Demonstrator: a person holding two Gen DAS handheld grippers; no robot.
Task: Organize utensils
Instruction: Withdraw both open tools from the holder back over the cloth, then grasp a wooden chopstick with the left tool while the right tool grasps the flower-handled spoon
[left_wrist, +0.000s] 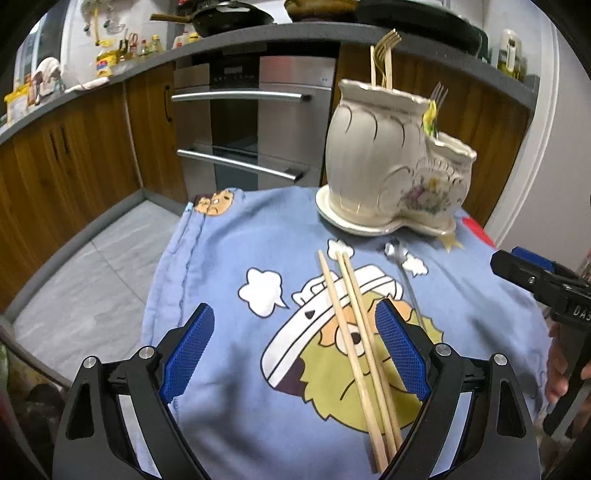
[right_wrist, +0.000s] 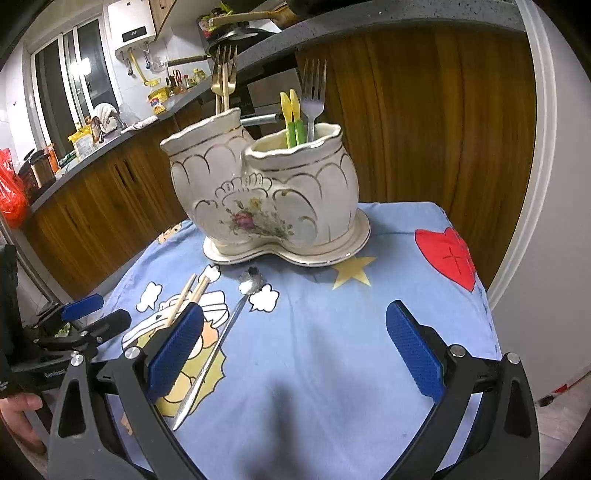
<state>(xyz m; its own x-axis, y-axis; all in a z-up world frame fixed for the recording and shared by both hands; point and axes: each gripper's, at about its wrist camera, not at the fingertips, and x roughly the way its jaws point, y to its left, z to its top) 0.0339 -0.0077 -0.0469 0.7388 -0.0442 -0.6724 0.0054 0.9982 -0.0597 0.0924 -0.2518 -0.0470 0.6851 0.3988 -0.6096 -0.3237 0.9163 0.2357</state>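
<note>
A cream ceramic two-pot utensil holder (left_wrist: 391, 173) (right_wrist: 266, 199) stands at the far side of the blue cartoon cloth (left_wrist: 229, 280) (right_wrist: 332, 332). Gold forks (right_wrist: 223, 79) and a chopstick stand in its taller pot; a silver fork (right_wrist: 313, 96) and yellow-green plastic knives (right_wrist: 291, 118) stand in the shorter one. Several wooden chopsticks (left_wrist: 354, 339) (right_wrist: 184, 301) lie on the cloth, partly between the fingers of my open left gripper (left_wrist: 295, 354). A silver spoon (left_wrist: 400, 266) (right_wrist: 225, 332) lies beside them. My right gripper (right_wrist: 295, 354) is open and empty above the cloth.
Wooden kitchen cabinets, a steel oven (left_wrist: 251, 122) and a grey countertop (left_wrist: 110, 77) with bottles and pans stand behind the table. The tiled floor (left_wrist: 85, 280) lies left of the table edge. The right gripper's body (left_wrist: 543, 284) shows at the right of the left wrist view.
</note>
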